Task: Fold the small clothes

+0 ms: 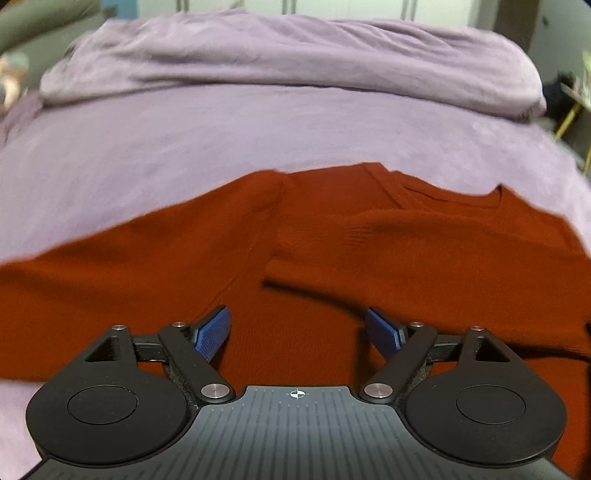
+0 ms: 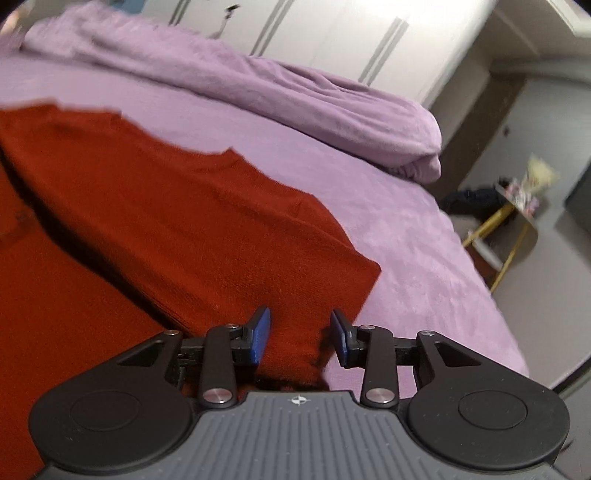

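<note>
A rust-red knitted sweater (image 1: 332, 251) lies flat on the lilac bed sheet (image 1: 221, 133), with one sleeve (image 1: 424, 236) folded across its body. My left gripper (image 1: 295, 317) hovers over the sweater's lower middle, open wide, with nothing between its blue pads (image 1: 212, 334). In the right wrist view the sweater (image 2: 177, 221) runs from the left to a corner near the bed's middle. My right gripper (image 2: 300, 315) stands partly open at the sweater's near right edge. A fold of red fabric (image 2: 291, 347) sits between its pads, and the right pad (image 2: 341, 341) is clear of it.
A bunched lilac duvet (image 1: 295, 62) lies across the far side of the bed. White wardrobe doors (image 2: 332, 33) stand behind it. Past the bed's right edge are a small table with yellow legs (image 2: 513, 229) and dark items on the floor (image 2: 476, 201).
</note>
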The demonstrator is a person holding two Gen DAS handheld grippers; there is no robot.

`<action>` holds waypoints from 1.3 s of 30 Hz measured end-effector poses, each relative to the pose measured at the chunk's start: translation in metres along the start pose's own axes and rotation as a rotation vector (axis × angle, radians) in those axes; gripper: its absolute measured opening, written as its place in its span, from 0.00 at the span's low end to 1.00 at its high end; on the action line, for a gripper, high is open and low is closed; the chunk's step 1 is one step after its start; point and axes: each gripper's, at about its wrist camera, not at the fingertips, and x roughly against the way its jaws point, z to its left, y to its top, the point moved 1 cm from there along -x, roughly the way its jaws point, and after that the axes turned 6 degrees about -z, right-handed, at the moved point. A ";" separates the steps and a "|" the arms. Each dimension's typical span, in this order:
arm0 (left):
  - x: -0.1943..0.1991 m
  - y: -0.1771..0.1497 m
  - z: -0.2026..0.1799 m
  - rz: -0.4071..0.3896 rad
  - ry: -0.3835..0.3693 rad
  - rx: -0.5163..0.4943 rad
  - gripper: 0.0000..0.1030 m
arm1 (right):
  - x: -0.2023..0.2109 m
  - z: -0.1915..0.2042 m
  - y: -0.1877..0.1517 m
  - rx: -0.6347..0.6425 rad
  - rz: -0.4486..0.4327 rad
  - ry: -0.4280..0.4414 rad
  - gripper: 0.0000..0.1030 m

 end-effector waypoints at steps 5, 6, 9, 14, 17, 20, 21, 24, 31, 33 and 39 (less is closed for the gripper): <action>0.051 -0.029 0.083 -0.068 -0.034 0.212 0.89 | 0.063 -0.008 -0.008 -0.277 -0.019 0.149 0.73; 0.060 -0.037 0.105 -0.079 0.000 0.260 0.89 | 0.072 -0.007 -0.011 -0.321 -0.018 0.182 0.75; 0.081 -0.060 0.171 -0.103 0.121 0.397 0.89 | 0.098 0.002 -0.022 -0.452 -0.004 0.230 0.75; 0.104 -0.090 0.272 -0.163 0.244 0.675 0.84 | 0.122 0.016 -0.024 -0.565 -0.001 0.324 0.69; 0.103 -0.105 0.319 -0.214 0.186 0.862 0.72 | 0.128 0.027 -0.017 -0.559 0.024 0.355 0.62; 0.099 -0.114 0.351 -0.274 0.120 1.028 0.58 | 0.127 0.031 -0.016 -0.599 0.046 0.377 0.59; 0.097 -0.114 0.360 -0.286 0.109 1.067 0.56 | 0.126 0.032 -0.015 -0.609 0.056 0.378 0.55; 0.087 -0.118 0.375 -0.308 0.095 1.157 0.42 | 0.125 0.036 -0.018 -0.622 0.078 0.376 0.51; 0.080 -0.122 0.393 -0.304 0.081 1.206 0.08 | 0.123 0.032 -0.022 -0.629 0.100 0.343 0.39; 0.092 -0.108 0.381 -0.330 0.103 1.084 0.08 | 0.123 0.028 -0.023 -0.640 0.101 0.339 0.37; 0.131 -0.029 0.265 -0.442 -0.090 0.636 0.08 | 0.125 0.017 -0.023 -0.663 0.069 0.330 0.36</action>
